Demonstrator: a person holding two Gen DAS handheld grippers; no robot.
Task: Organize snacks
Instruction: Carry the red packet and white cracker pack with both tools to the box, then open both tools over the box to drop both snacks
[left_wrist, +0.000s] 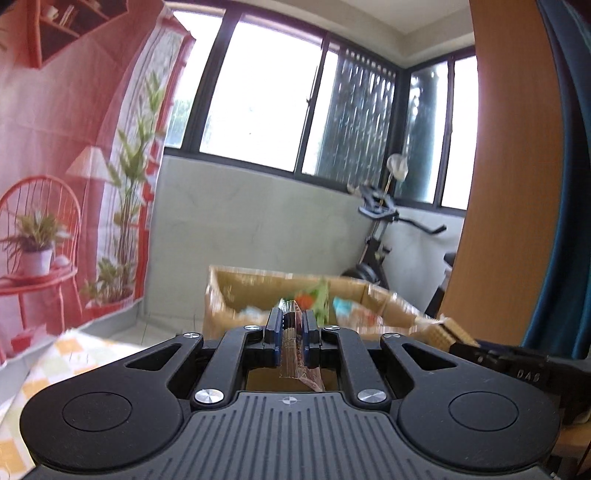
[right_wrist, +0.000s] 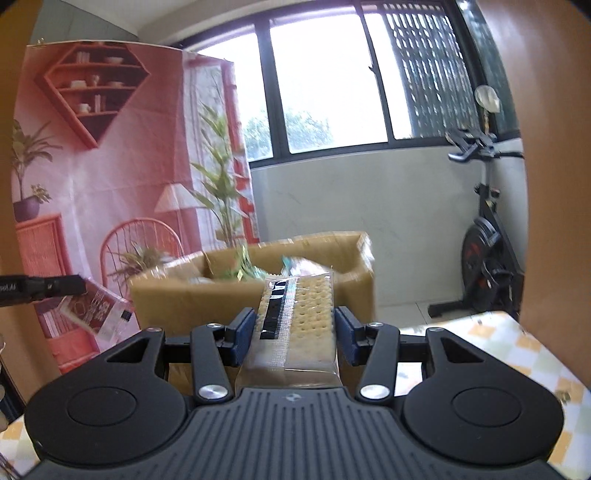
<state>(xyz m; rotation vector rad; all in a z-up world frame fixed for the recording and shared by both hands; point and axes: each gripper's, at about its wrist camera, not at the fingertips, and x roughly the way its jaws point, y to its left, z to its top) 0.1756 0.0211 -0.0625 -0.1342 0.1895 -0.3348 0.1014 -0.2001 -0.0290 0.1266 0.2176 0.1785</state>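
A: Where's everything?
B: Left tongs (left_wrist: 291, 325) pinch a thin snack packet (left_wrist: 293, 354); right tongs (right_wrist: 295, 328) clamp a cracker pack (right_wrist: 306, 325), long axis pointing ahead.
A: And the cardboard box (right_wrist: 207, 299)?
B: Straight ahead, just beyond both tongs.

Matt black plastic arms with bright metal screws form the left gripper (left_wrist: 291, 325), clamped on a glossy clear-film snack packet (left_wrist: 295, 347). The right gripper (right_wrist: 295, 332) pinches a shiny cellophane cracker pack (right_wrist: 303, 325). Behind, a matt brown cardboard box (right_wrist: 192, 295), taped glossy; a printed cloth backdrop (right_wrist: 110, 166) hangs creased.
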